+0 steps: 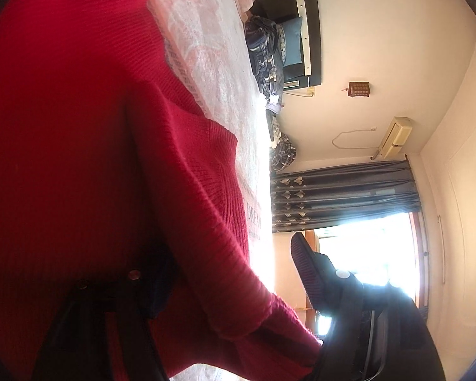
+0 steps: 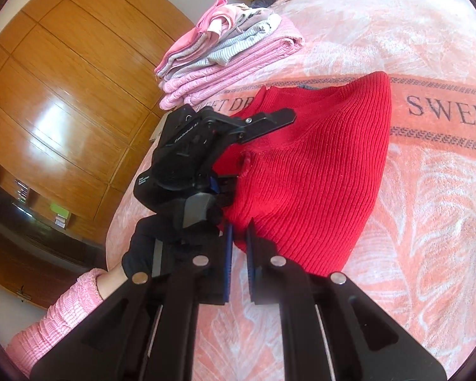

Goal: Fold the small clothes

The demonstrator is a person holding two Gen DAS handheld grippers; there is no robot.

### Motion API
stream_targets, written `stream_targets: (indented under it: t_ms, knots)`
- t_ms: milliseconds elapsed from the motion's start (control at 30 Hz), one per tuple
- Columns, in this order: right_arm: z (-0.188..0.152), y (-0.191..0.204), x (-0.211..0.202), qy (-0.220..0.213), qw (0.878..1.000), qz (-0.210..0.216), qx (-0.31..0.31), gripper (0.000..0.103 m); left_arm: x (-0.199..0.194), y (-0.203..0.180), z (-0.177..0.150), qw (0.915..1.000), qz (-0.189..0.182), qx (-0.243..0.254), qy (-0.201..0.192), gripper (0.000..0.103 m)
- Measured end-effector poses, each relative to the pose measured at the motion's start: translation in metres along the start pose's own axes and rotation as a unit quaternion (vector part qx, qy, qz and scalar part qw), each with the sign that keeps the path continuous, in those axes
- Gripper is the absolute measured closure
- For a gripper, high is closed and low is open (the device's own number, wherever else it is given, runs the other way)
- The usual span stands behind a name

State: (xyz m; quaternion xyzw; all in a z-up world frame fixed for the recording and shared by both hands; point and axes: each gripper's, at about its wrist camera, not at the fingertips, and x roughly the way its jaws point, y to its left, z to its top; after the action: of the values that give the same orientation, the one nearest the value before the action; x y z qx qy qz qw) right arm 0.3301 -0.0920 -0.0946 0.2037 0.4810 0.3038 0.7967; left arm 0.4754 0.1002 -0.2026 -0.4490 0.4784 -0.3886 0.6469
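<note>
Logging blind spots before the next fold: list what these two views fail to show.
- Left wrist view: one finger of the left gripper is buried under the red sweater.
- Right wrist view: whether the right gripper actually pinches the sweater's hem; the pads shadow it.
- Right wrist view: the blanket lettering is cut off by the frame edge.
- Left wrist view: the window is washed out by glare.

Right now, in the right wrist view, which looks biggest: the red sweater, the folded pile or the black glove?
1. Red sweater.
2. Folded pile.
3. Black glove, smallest, though partly hidden behind the gripper.
</note>
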Motion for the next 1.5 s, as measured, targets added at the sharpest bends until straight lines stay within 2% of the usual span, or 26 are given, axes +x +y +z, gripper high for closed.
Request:
stream_targets:
  t_ms: [33,67,100,133,200,300,433,567,767,867,967,1167,1267,1333,1367,1400,1433,1467,1500]
  knots:
    - [-0.001,-0.002,-0.001,-0.001,1.000,0.003,0.002,0.097,0.007,-0.003,0.002,0.9999,0.003,0.011,0.007,0.036]
    - [-0.002,-0.004,-0.001,-0.001,1.000,0.006,0.004,0.097,0.012,-0.006,0.004,0.9997,0.010,0.021,0.011,0.040]
    - [-0.003,-0.004,-0.001,0.000,1.000,0.009,0.005,0.097,0.015,-0.009,0.006,0.9993,0.016,0.032,0.014,0.051]
    - [-0.004,-0.005,0.000,0.001,1.000,0.012,0.004,0.097,0.019,-0.009,0.009,0.9988,0.020,0.040,0.019,0.057]
    - [-0.008,-0.006,0.001,0.003,1.000,0.013,0.004,0.097,0.021,-0.011,0.013,0.9977,0.029,0.057,0.024,0.080]
    - [-0.008,-0.003,0.006,0.006,1.000,0.015,0.004,0.097,0.018,-0.021,0.013,0.9939,0.042,0.099,0.025,0.085]
    - [-0.004,0.008,0.020,0.011,1.000,0.027,0.000,0.097,0.000,-0.039,0.013,0.9883,0.044,0.146,0.013,0.087]
    - [0.001,0.033,0.042,0.019,0.999,0.033,-0.017,0.097,-0.036,-0.051,0.019,0.9822,0.052,0.180,-0.002,0.087]
    - [0.017,0.079,0.090,0.028,0.997,0.055,-0.039,0.097,-0.106,-0.059,0.035,0.9744,0.061,0.211,-0.045,0.087]
    - [0.023,0.102,0.115,0.034,0.996,0.062,-0.052,0.097,-0.139,-0.058,0.045,0.9680,0.079,0.230,-0.064,0.087]
    - [0.027,0.118,0.142,0.045,0.995,0.055,-0.065,0.097,-0.159,-0.040,0.054,0.9643,0.110,0.232,-0.065,0.087]
    - [0.019,0.121,0.199,0.080,0.994,0.042,-0.057,0.097,-0.175,0.016,0.060,0.9644,0.158,0.200,-0.070,0.087]
    - [0.011,0.113,0.221,0.099,0.993,0.022,-0.054,0.096,-0.168,0.029,0.054,0.9562,0.193,0.213,-0.057,0.087]
    - [0.007,0.109,0.226,0.107,0.992,0.023,-0.057,0.093,-0.163,0.037,0.051,0.9527,0.210,0.213,-0.051,0.087]
    - [0.006,0.108,0.223,0.104,0.993,0.026,-0.058,0.089,-0.163,0.040,0.050,0.9537,0.210,0.209,-0.054,0.086]
    - [0.005,0.107,0.219,0.106,0.992,0.034,-0.057,0.084,-0.164,0.042,0.050,0.9558,0.205,0.203,-0.059,0.085]
    - [0.005,0.106,0.212,0.108,0.992,0.046,-0.056,0.075,-0.165,0.042,0.050,0.9585,0.200,0.194,-0.061,0.084]
    - [0.005,0.106,0.202,0.103,0.992,0.049,-0.061,0.070,-0.166,0.043,0.052,0.9624,0.192,0.182,-0.059,0.081]
    - [0.005,0.107,0.191,0.099,0.991,0.045,-0.073,0.069,-0.168,0.043,0.054,0.9649,0.190,0.171,-0.060,0.072]
